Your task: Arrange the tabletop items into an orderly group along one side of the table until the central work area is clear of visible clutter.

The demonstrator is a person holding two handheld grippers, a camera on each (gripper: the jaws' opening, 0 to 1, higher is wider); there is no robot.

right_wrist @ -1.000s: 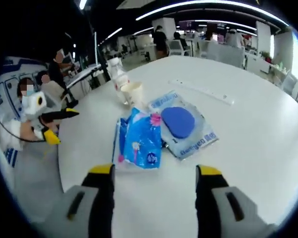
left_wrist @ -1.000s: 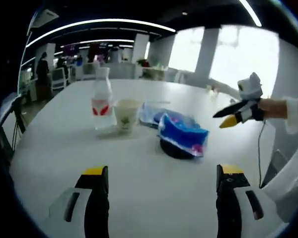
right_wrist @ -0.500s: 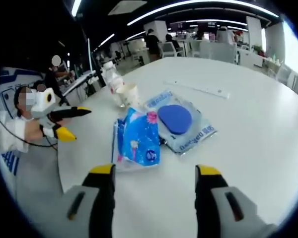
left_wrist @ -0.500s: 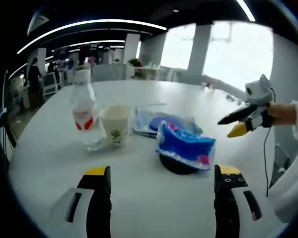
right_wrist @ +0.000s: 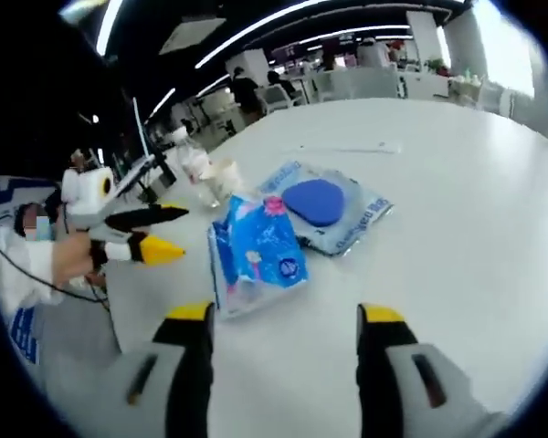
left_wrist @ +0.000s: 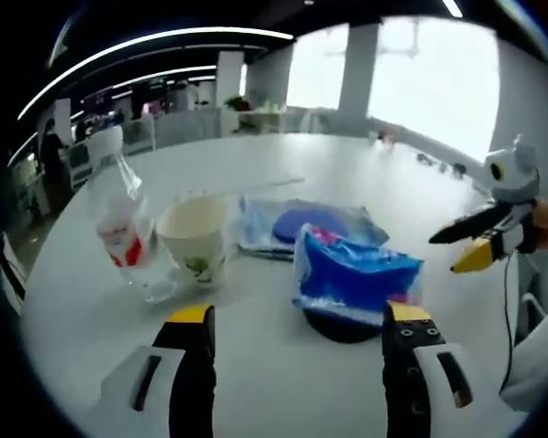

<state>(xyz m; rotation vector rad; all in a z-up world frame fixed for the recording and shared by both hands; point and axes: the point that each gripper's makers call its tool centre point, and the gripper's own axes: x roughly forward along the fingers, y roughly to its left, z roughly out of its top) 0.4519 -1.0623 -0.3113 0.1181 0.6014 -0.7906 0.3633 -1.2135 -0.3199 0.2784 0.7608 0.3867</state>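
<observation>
On the white table stand a clear water bottle with a red label and a paper cup beside it. Behind them lies a clear packet holding a blue pad. A blue tissue pack rests on a black disc. My left gripper is open, low over the table in front of the cup and tissue pack. My right gripper is open too, just short of the tissue pack, with the pad packet, cup and bottle beyond. The left gripper shows at left, the right gripper at right.
A thin white strip lies on the table past the packet. Office desks, chairs and people stand in the background. A person's hand and sleeve hold the left gripper beside the table edge.
The left gripper has moved closer to the bottle, cup and tissue pack, which look larger now. The right view has swung slightly; the left gripper appears nearer the tissue pack.
</observation>
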